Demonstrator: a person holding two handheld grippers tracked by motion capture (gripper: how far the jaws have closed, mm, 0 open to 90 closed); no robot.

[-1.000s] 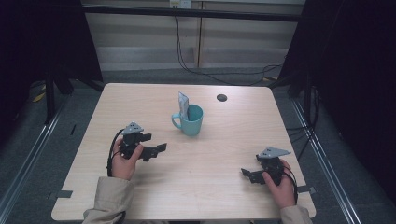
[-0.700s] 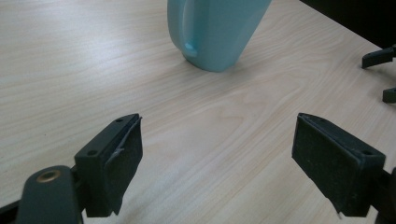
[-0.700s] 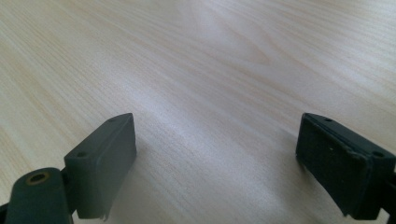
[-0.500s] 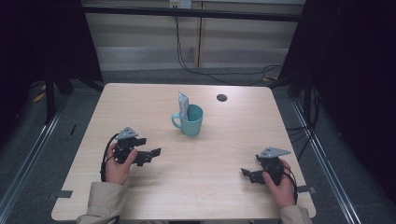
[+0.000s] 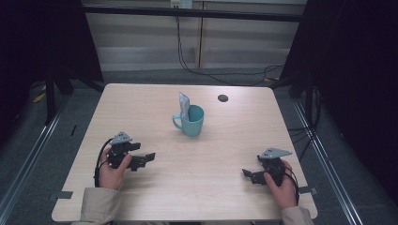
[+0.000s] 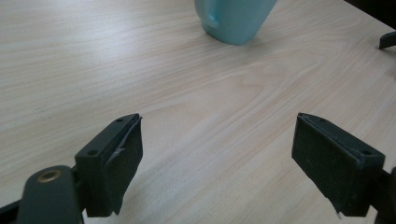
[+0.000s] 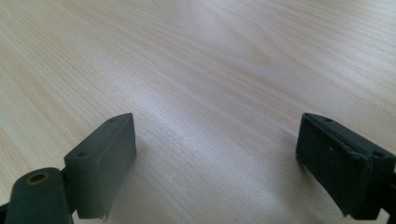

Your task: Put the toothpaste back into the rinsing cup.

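A pale wooden table (image 5: 141, 117) is sitting under the high view, grey floor around it and dark curtains hanging at both sides. A teal mug (image 5: 192, 120) is standing upright near the middle, handle pointing left, with a folded packet (image 5: 183, 104) sticking up out of it. A small dark disc (image 5: 223, 98) is lying beyond it, toward the far edge.

Left gripper (image 5: 144, 159) is resting low at the near left, jaws gaping wide in the left gripper view (image 6: 217, 158), nothing between them, the mug's base (image 6: 233, 21) showing ahead. Right gripper (image 5: 251, 176) is sitting at the near right, well apart from the mug, jaws spread just as wide (image 7: 215, 161) over bare wood, holding nothing.
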